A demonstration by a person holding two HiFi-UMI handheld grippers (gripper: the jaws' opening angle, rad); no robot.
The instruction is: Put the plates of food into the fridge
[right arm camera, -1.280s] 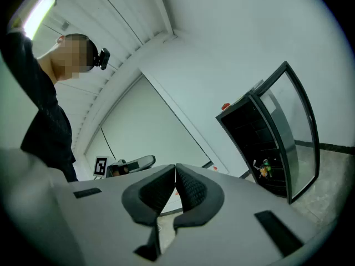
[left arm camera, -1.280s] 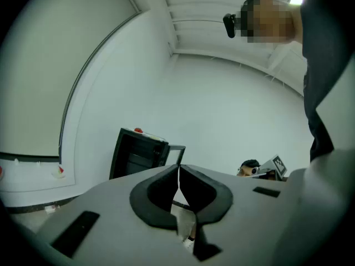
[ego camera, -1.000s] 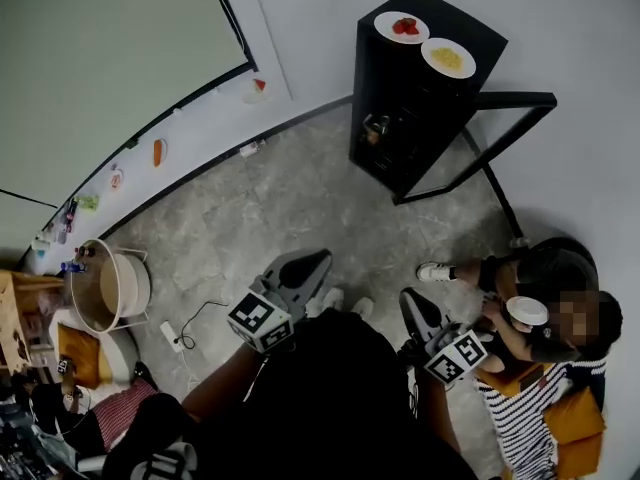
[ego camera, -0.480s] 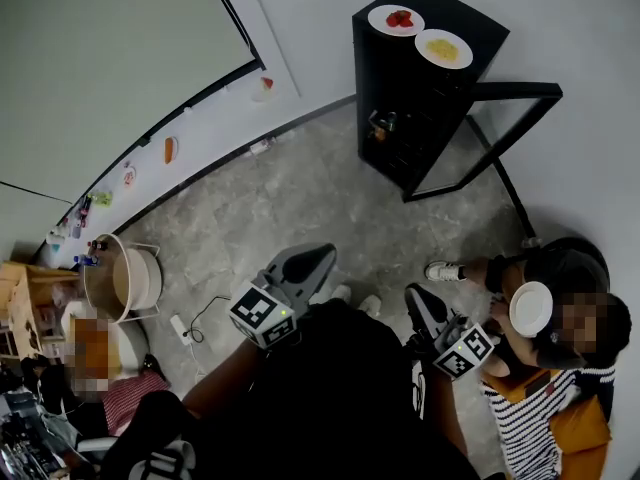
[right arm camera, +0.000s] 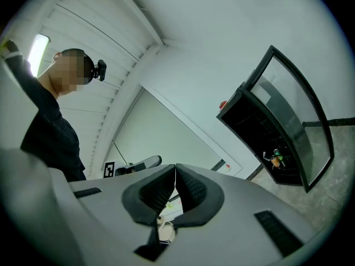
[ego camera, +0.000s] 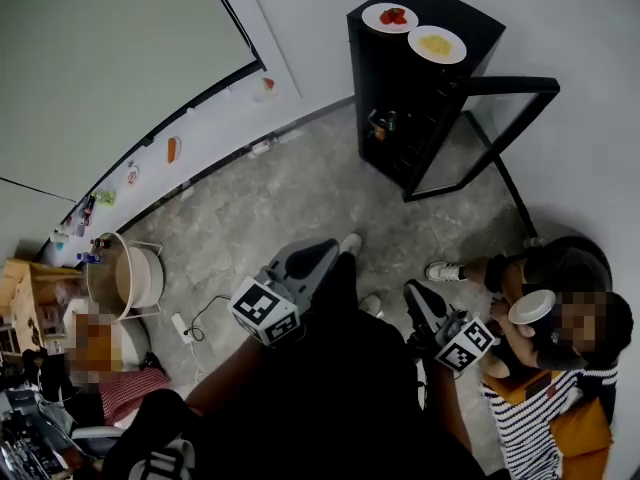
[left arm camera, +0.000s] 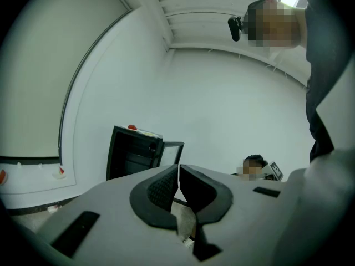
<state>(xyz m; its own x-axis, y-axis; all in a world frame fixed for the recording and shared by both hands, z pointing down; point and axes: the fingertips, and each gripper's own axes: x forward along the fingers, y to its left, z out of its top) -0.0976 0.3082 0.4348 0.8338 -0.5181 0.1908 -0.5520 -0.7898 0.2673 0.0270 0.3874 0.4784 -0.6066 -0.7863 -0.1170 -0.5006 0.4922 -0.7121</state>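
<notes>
- Head view, closest to the camera: the left gripper [ego camera: 322, 252] and the right gripper [ego camera: 411, 293] are held low in front of the wearer's dark torso, both pointing toward the fridge.
- The left gripper view shows its jaws pressed together with nothing between them. The right gripper view shows the same: jaws together and empty.
- Just past the grippers, the wearer's shoe [ego camera: 350, 241] is on the grey floor. It was not visible there a second ago, which suggests a step forward.
- At the right, a seated person [ego camera: 545, 368] holds a white plate [ego camera: 530, 306], which was briefly tipped face-up half a second ago.
- Farther off, the black fridge [ego camera: 400, 68] stands against the wall with its glass door [ego camera: 500, 118] swung open.
- On top of the fridge, well apart from both grippers, sit a plate of red food [ego camera: 390, 16] and a plate of yellow food [ego camera: 437, 44], just beside each other.
- Judged from this, no plate is inside yet. Both remain to be picked up and shelved.
</notes>
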